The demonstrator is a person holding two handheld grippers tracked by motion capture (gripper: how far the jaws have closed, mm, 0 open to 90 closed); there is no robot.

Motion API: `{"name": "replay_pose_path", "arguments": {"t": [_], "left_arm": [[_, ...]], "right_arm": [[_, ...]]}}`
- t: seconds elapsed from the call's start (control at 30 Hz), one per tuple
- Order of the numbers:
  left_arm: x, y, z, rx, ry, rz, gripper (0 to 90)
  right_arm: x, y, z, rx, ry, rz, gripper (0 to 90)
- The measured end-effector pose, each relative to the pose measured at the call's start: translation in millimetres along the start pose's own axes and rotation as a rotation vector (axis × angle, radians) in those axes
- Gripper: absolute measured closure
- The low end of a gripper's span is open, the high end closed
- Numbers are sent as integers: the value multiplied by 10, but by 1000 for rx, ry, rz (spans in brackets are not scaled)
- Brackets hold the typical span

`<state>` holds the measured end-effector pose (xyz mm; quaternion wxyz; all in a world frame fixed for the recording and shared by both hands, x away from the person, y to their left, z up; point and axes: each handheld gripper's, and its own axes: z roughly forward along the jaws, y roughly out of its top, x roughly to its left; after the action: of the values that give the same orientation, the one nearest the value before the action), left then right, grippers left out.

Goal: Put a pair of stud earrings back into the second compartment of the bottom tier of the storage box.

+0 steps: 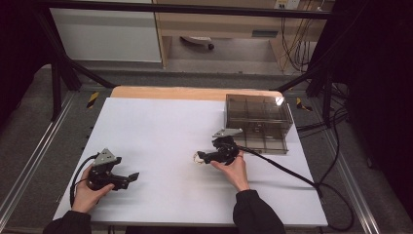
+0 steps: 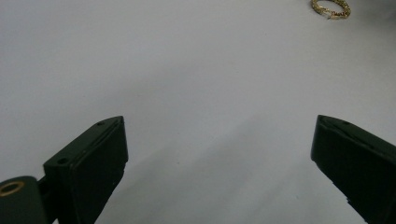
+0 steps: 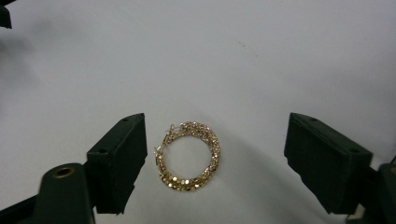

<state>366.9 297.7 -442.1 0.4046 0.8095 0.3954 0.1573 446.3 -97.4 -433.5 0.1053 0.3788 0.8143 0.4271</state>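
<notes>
A small coiled gold chain bracelet (image 3: 189,156) lies flat on the white table sheet (image 1: 160,131). My right gripper (image 3: 215,154) is open with its jaws on either side of the bracelet, the bracelet nearer the left jaw and touching neither. In the high view the right gripper (image 1: 200,157) points left at the bracelet (image 1: 197,158) near the table's middle. My left gripper (image 1: 131,178) rests at the front left, open and empty. In the left gripper view the bracelet (image 2: 330,8) shows far off at the top right, beyond the left gripper (image 2: 219,154).
A smoky transparent compartment box (image 1: 258,122) stands at the back right of the sheet, just behind the right hand. The right gripper's cable (image 1: 292,173) trails off to the right edge. A dark frame surrounds the table.
</notes>
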Motion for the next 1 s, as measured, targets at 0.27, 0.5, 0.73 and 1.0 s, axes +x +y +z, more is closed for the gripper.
{"name": "replay_pose_path", "arguments": {"t": [0.27, 0.5, 0.73, 1.0], "left_arm": [[1, 1, -2, -1, 0, -1, 39], [-1, 0, 1, 5, -1, 5, 39], [1, -1, 2, 7, -1, 6, 39], [1, 0, 0, 7, -1, 8, 39]], "right_arm": [[-5, 12, 94, 20, -6, -25, 459], [-28, -17, 160, 61, 0, -27, 624], [-35, -38, 199, 82, 16, -17, 750], [-39, -59, 230, 101, 19, -4, 844]]}}
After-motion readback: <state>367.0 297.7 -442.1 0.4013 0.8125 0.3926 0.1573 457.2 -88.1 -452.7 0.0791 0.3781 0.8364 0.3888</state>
